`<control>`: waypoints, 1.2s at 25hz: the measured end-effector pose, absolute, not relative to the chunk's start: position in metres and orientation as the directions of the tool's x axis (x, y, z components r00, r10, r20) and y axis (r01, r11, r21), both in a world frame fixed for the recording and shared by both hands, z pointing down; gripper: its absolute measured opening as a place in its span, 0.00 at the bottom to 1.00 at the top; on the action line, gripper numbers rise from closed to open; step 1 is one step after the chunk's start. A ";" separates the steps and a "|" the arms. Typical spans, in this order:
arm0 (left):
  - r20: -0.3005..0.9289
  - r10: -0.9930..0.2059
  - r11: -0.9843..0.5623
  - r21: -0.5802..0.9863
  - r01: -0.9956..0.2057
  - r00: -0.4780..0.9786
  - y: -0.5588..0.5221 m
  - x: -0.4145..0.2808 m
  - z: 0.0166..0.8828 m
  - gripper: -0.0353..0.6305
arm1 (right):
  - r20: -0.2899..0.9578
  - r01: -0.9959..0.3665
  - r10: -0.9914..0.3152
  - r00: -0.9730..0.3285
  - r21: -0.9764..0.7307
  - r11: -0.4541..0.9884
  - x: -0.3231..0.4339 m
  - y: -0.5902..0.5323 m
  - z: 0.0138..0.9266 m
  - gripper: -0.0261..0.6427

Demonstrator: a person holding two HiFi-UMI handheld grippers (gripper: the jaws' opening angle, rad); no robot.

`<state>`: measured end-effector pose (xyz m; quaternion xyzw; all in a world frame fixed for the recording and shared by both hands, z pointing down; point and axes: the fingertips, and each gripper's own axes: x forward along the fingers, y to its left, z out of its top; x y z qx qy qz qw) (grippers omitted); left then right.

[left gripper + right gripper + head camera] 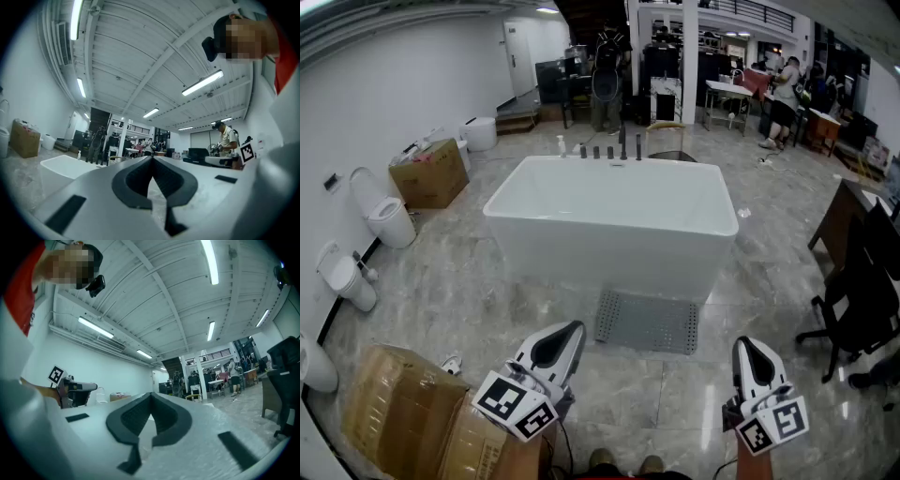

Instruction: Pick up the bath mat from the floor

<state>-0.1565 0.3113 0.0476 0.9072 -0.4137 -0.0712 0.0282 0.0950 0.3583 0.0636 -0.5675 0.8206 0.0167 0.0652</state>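
One bathtub [614, 220], one bath mat [647, 322], two grippers [571, 330] [746, 346], two cardboard boxes [431, 173] [394, 408], and seemingly three toilets [384, 217] [347, 279] [314, 364], the nearest partly cropped.

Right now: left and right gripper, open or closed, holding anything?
Left gripper: closed, jaws together, holding nothing.
Right gripper: closed, jaws together, holding nothing.

Your head camera looks forward and steeply down from standing height. The bathtub [614, 220] lies ahead at middle distance, and the left tongs [570, 330] and right tongs [747, 347] sit close at the bottom edge. Each tongs camera rides low, right behind its own jaws, and is tilted slightly up toward the ceiling [140, 56]. The left one catches the bathtub's rim. All three views share the workshop [703, 56] beyond the bathtub, and each tongs camera sees the other tongs beside it.
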 end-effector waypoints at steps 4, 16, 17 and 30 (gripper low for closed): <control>-0.108 -0.755 -0.656 0.110 -0.747 0.647 0.311 -0.162 0.049 0.07 | -0.125 -0.934 -0.929 -0.347 -0.045 0.355 0.089 0.357 0.065 0.04; -0.113 -0.766 -0.643 0.135 -0.754 0.633 0.300 -0.196 0.059 0.07 | -0.137 -0.932 -0.930 -0.340 -0.078 0.353 0.070 0.350 0.068 0.04; -0.114 -0.766 -0.642 0.138 -0.754 0.632 0.298 -0.201 0.060 0.07 | -0.135 -0.932 -0.930 -0.341 -0.078 0.353 0.066 0.348 0.068 0.04; -0.147 -0.760 -0.650 0.140 -0.747 0.633 0.265 -0.258 0.058 0.07 | -0.128 -0.946 -0.940 -0.316 -0.041 0.323 0.021 0.327 0.067 0.04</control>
